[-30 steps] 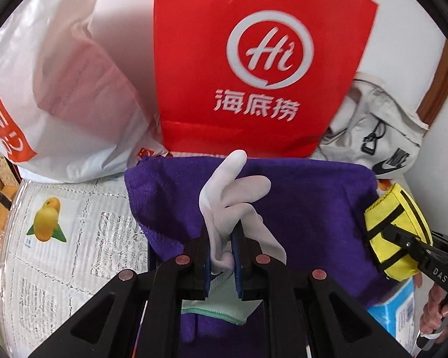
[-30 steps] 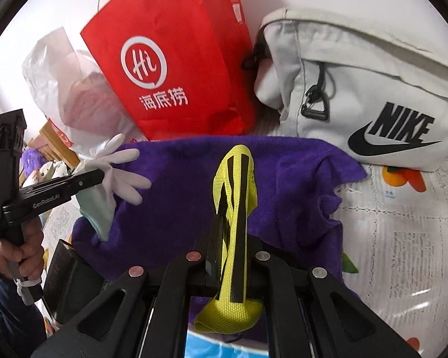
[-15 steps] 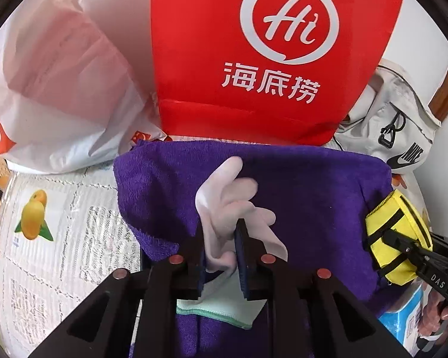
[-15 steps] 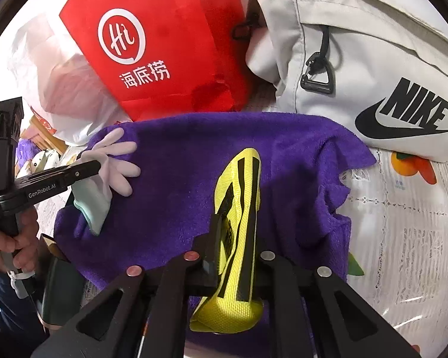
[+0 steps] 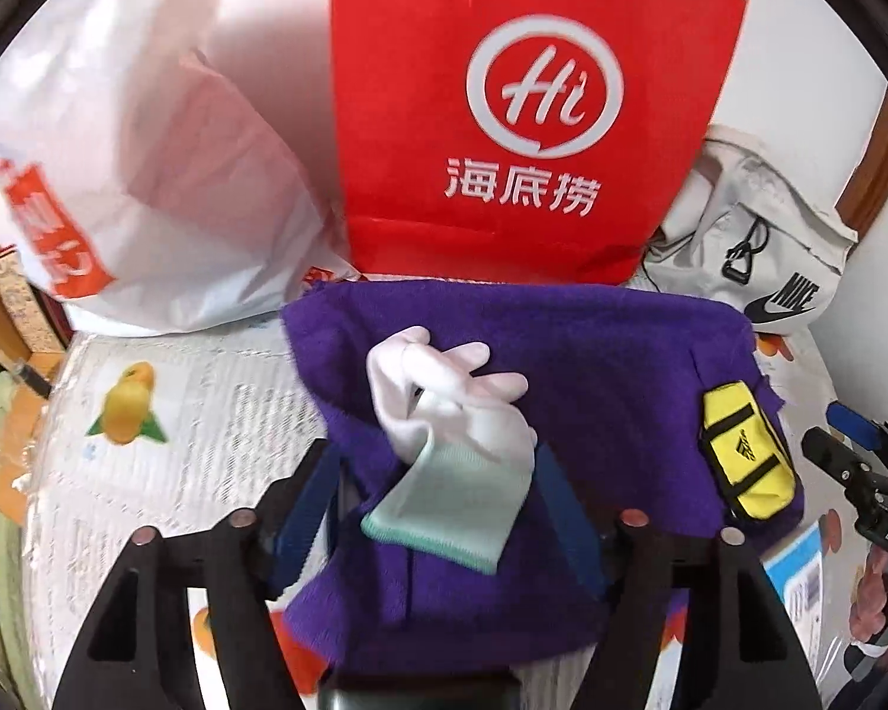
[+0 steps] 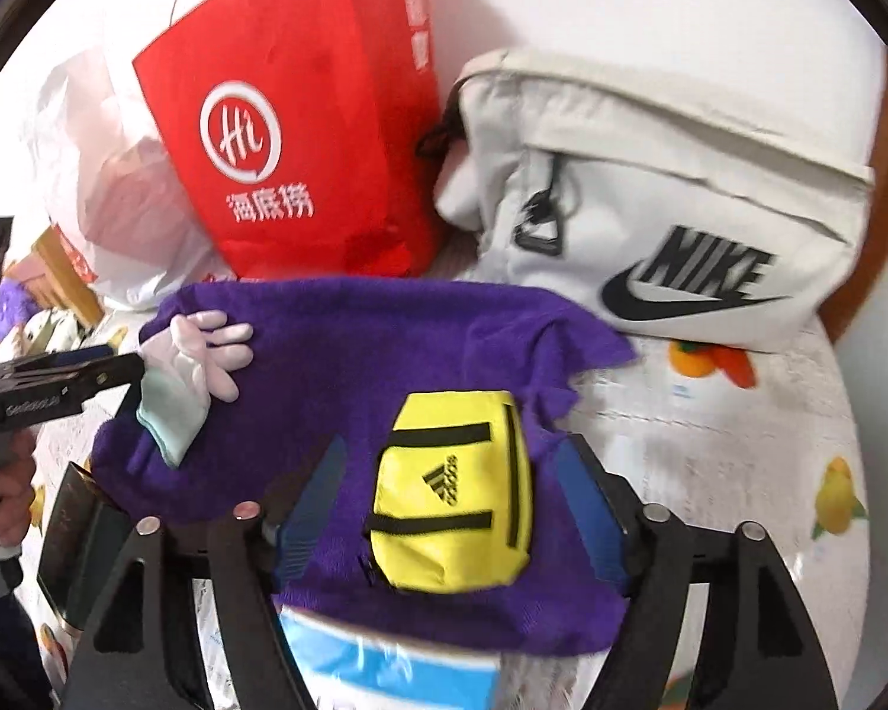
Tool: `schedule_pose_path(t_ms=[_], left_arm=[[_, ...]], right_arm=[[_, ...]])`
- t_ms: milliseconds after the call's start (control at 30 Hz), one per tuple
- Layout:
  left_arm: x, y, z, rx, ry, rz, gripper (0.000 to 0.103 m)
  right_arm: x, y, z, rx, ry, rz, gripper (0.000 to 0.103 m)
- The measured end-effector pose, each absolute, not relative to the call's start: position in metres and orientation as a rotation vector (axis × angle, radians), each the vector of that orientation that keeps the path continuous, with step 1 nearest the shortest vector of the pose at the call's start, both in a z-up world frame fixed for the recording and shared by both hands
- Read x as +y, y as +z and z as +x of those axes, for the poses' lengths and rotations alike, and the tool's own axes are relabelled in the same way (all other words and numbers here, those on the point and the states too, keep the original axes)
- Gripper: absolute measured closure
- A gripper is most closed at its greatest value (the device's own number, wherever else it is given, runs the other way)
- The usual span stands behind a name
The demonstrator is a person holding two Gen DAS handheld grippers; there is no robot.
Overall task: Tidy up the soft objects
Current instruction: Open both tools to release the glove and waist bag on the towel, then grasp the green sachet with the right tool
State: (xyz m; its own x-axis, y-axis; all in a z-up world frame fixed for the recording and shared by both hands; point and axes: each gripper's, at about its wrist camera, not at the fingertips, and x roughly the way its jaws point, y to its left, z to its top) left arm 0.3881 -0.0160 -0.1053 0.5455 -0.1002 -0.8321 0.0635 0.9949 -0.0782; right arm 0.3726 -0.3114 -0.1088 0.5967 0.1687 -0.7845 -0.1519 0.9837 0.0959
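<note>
Your jaws, clamped a second ago, opening: white glove [image 5: 444, 408] and yellow pouch [image 6: 453, 491] lie released on purple towel [image 6: 349, 349].

A red paper bag [image 5: 527, 112], a white plastic bag [image 5: 124, 177] and a pale backpack [image 6: 669, 201] walled off the top of both frames. The purple towel [image 5: 610, 367] lay open at centre, blocked only by a white glove [image 5: 456, 414] and a yellow pouch [image 6: 453, 491]. Bare tablecloth [image 6: 740, 449] at lower right stood free.

Fruit-print tablecloth [image 5: 166, 467] carries purple towel [image 5: 610, 355], bags behind
</note>
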Motion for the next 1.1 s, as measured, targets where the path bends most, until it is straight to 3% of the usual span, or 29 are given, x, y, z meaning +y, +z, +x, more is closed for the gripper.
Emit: schedule_pose_path(t_ms=[167, 367, 567, 1100], left_arm=[[-0.011, -0.088, 0.354, 0.985, -0.061, -0.024, 0.027], [0.003, -0.071, 0.295, 0.883, -0.094, -0.092, 0.027], [0.005, -0.07, 0.246, 0.918, -0.085, -0.079, 0.027], [0.01, -0.086, 0.139, 0.918, -0.095, -0.097, 0.027]], right_arm=[[-0.312, -0.088, 0.338, 0.876, 0.113, -0.007, 0.016], [-0.298, -0.07, 0.281, 0.841, 0.118, -0.087, 0.016], [-0.287, -0.064, 0.214, 0.837, 0.184, -0.009, 0.016], [-0.281, -0.13, 0.049, 0.988, 0.166, 0.223, 0.016]])
